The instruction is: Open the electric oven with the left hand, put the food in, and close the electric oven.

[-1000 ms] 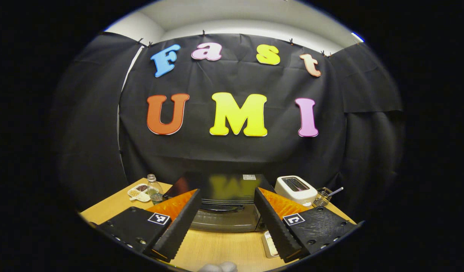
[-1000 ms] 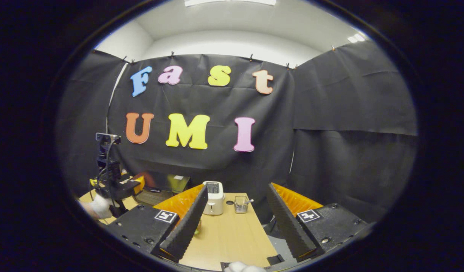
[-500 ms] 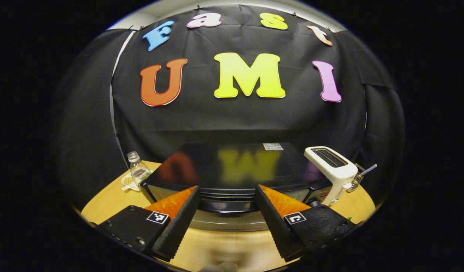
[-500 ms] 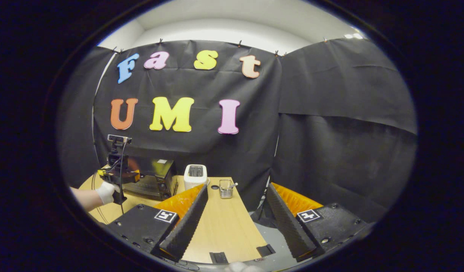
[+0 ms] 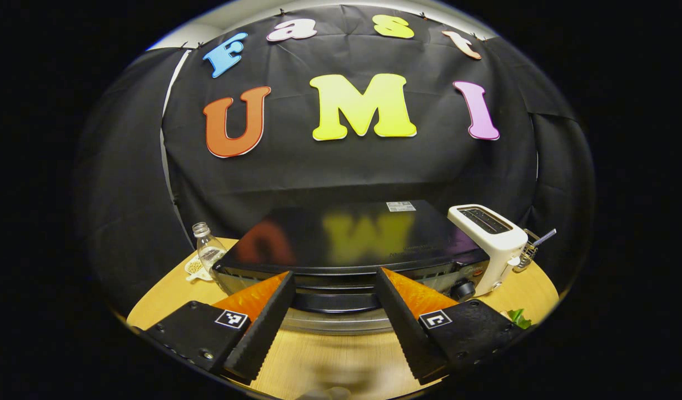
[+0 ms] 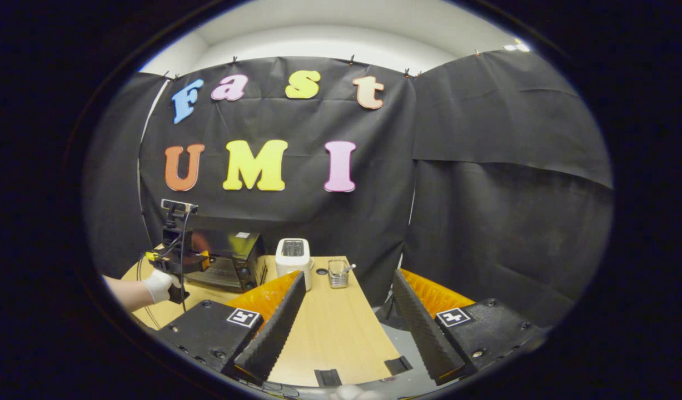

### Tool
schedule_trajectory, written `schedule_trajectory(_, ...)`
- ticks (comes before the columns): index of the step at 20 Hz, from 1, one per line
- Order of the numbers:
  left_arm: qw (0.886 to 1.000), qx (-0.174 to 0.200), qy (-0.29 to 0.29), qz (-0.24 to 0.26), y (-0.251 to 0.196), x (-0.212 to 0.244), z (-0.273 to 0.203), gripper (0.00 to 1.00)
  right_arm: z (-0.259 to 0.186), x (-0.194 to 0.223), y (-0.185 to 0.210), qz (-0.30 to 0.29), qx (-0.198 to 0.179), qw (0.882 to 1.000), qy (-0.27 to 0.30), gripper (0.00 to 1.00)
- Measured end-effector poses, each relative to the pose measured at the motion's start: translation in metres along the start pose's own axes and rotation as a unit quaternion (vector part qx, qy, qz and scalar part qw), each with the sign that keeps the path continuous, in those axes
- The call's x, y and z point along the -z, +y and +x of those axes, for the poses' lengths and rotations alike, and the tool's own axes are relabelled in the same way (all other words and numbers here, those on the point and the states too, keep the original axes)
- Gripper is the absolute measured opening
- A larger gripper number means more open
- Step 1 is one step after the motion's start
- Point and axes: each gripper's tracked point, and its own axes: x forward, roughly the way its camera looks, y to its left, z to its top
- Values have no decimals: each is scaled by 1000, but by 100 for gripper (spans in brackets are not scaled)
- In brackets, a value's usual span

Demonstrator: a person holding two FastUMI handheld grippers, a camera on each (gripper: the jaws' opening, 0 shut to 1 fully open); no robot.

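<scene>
- Left gripper (image 5: 334, 319), jaws wide and empty, faces the closed oven (image 5: 352, 244) on the table (image 5: 341, 361); a bottle (image 5: 209, 251) stands left of the oven, a toaster (image 5: 489, 236) right.
- Right gripper (image 6: 346, 328), jaws wide and empty, hangs over the table's right edge, well apart from the oven.

The left gripper view rides low over the table (image 5: 329, 361) and faces the electric oven (image 5: 346, 244) head-on at close range — the oven front lies just beyond its own fingertips, with the booth wall behind. The right gripper view sits farther back toward the table's right end, facing the same wall, with the oven (image 6: 227, 261) well off to its left. Both views share the oven, the white toaster (image 5: 488, 236) (image 6: 293, 256) and the wire holder (image 5: 531, 253) (image 6: 337, 274) — the right gripper view also takes in the left gripper (image 6: 177, 260) before the oven.
</scene>
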Motion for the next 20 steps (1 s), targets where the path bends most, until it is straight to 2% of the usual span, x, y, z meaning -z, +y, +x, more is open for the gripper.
schedule_trajectory(9, 1000, 6, 20, 3, -2, 43, -49, 96, -5, 18, 9, 10, -20, 1000, 21, 92)
schedule_trajectory(17, 997, 16, 76, -8, -9, 108, -85, 96, -20, 27, 25, 7, -44, 999, 30, 92)
schedule_trajectory(20, 995, 24, 96, 3, -13, 131, -91, 95, -27, 28, 27, 3, -43, 999, 32, 92)
